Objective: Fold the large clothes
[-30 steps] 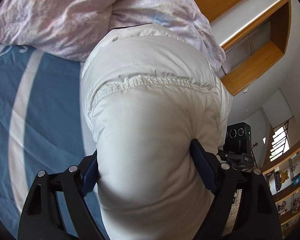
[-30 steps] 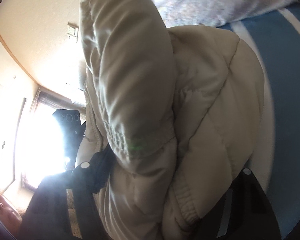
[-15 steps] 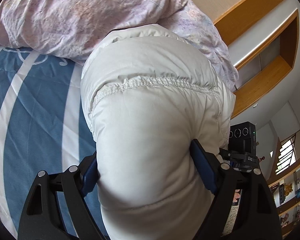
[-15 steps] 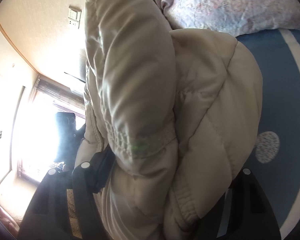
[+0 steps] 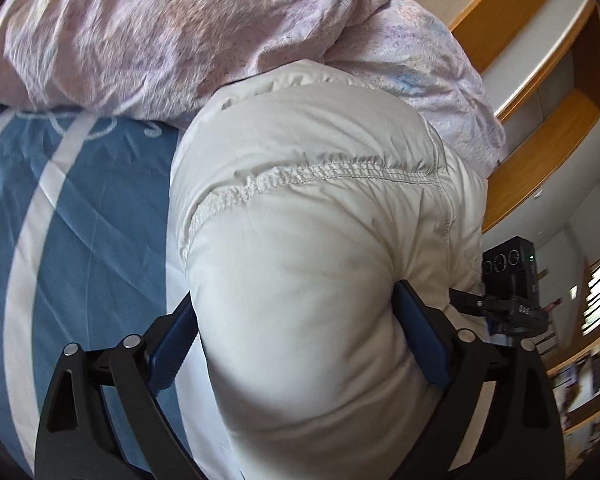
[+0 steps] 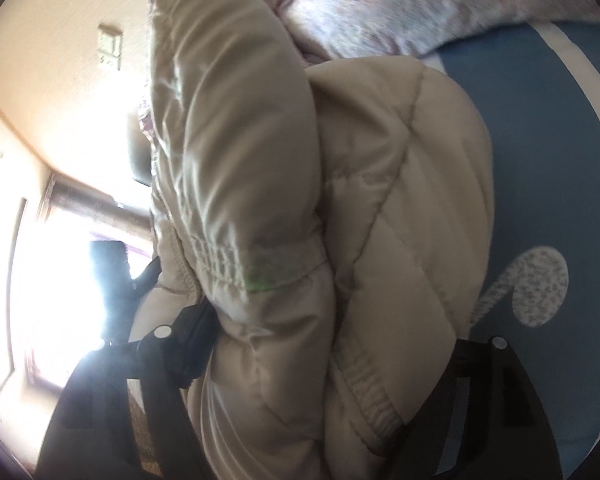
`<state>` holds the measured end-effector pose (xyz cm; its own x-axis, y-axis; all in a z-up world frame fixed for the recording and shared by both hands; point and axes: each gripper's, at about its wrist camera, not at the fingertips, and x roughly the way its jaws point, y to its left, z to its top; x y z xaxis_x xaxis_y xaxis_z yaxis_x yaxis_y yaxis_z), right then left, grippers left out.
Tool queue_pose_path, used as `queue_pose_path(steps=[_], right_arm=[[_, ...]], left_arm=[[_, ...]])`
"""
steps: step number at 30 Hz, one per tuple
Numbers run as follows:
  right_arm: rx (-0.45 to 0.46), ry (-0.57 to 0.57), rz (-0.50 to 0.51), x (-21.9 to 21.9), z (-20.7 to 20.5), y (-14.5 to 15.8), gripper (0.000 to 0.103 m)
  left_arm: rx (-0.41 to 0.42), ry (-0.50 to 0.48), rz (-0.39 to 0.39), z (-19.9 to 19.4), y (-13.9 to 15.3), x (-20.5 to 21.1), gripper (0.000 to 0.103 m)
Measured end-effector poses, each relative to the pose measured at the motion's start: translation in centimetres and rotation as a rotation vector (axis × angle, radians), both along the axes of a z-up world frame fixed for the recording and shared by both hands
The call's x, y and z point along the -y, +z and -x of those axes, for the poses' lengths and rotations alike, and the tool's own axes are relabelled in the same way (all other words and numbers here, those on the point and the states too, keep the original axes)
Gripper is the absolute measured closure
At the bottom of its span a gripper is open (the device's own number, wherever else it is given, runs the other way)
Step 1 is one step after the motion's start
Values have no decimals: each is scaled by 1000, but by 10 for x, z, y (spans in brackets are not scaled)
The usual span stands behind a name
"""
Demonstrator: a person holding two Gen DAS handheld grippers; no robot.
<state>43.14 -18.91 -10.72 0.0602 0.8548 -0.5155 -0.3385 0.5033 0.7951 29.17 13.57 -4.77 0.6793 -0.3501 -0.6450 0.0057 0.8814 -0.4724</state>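
Both claws have moved closer to the pink blanket (image 5: 172, 36); the left claw (image 5: 296, 344) and right claw (image 6: 324, 344) each squeeze the puffy jacket (image 5: 312, 208) above the blue bed (image 5: 84, 216).

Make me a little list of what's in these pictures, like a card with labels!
garment: puffy cream jacket, bunched up
left gripper: shut on the jacket, pads pressing both sides
right gripper: shut on the jacket, a thick wad between its fingers
surface: blue bedsheet with white stripes
behind jacket: pink floral duvet
room: wooden shelves on the wall
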Motion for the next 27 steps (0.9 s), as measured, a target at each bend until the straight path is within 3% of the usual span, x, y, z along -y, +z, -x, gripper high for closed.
queue_pose_path(steps=[3, 8, 10, 16, 21, 24, 27], right_arm=[[11, -31, 33, 3, 7, 0, 25], [125, -125, 158, 17, 32, 25, 15], [167, -177, 194, 30, 41, 38, 14], [370, -441, 271, 77, 63, 101, 13], [415, -428, 317, 46, 61, 121, 14], [384, -401, 336, 15, 53, 116, 26], [345, -368, 337, 0, 43, 103, 52]], left_arm=[[10, 32, -106, 2, 12, 10, 7], [108, 112, -455, 24, 42, 49, 7], [125, 117, -530, 30, 48, 63, 7], [122, 98, -539, 36, 57, 79, 7], [122, 80, -545, 36, 54, 94, 7], [124, 73, -555, 37, 51, 100, 7], [126, 68, -563, 36, 51, 103, 7]])
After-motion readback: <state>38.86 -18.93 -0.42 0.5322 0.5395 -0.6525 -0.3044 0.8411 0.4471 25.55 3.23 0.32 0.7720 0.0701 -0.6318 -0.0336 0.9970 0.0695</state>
